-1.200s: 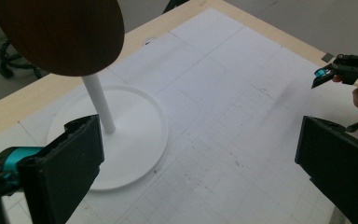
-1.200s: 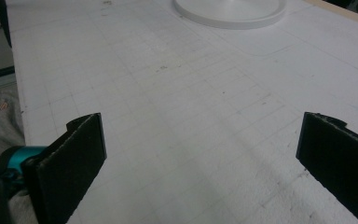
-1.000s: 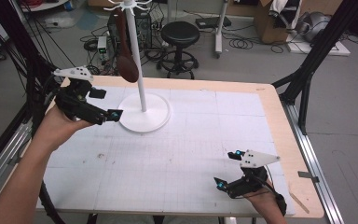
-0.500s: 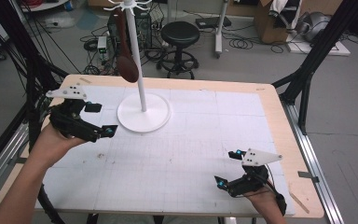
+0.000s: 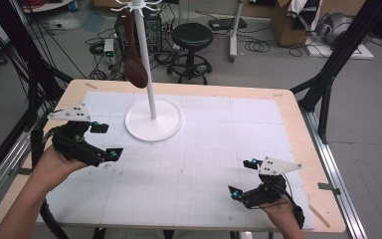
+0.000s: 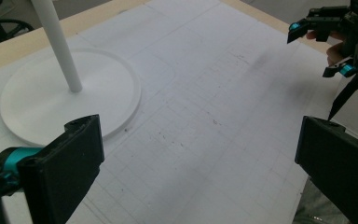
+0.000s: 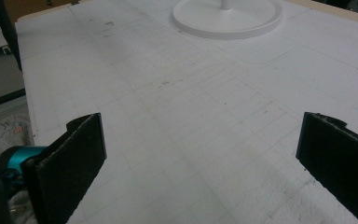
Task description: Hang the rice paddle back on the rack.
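Note:
A white rack with a round base (image 5: pixel 153 120) and a thin pole (image 5: pixel 146 64) stands at the back left of the white gridded mat (image 5: pixel 204 149). A brown wooden spoon (image 5: pixel 135 69) hangs from a hook at the rack's top. My left gripper (image 5: pixel 107 141) is open and holds nothing, a little to the left of the base and nearer the front. In the left gripper view the base (image 6: pixel 70 102) lies ahead between the wide jaws of that gripper (image 6: pixel 200 158). My right gripper (image 5: pixel 243 177) is open and holds nothing at the front right; its view (image 7: pixel 200 158) looks over bare mat toward the base (image 7: pixel 228 16).
The mat lies on a wooden table whose bare rim (image 5: pixel 303 144) shows at the right. Black frame legs (image 5: pixel 328 74) stand at the table's corners. A black stool (image 5: pixel 193 37), cables and boxes are on the floor behind. The other gripper (image 6: pixel 340 42) shows far off in the left gripper view.
My left gripper has drawn back from the rack's base, toward the front and slightly left. The right gripper has stayed in place.

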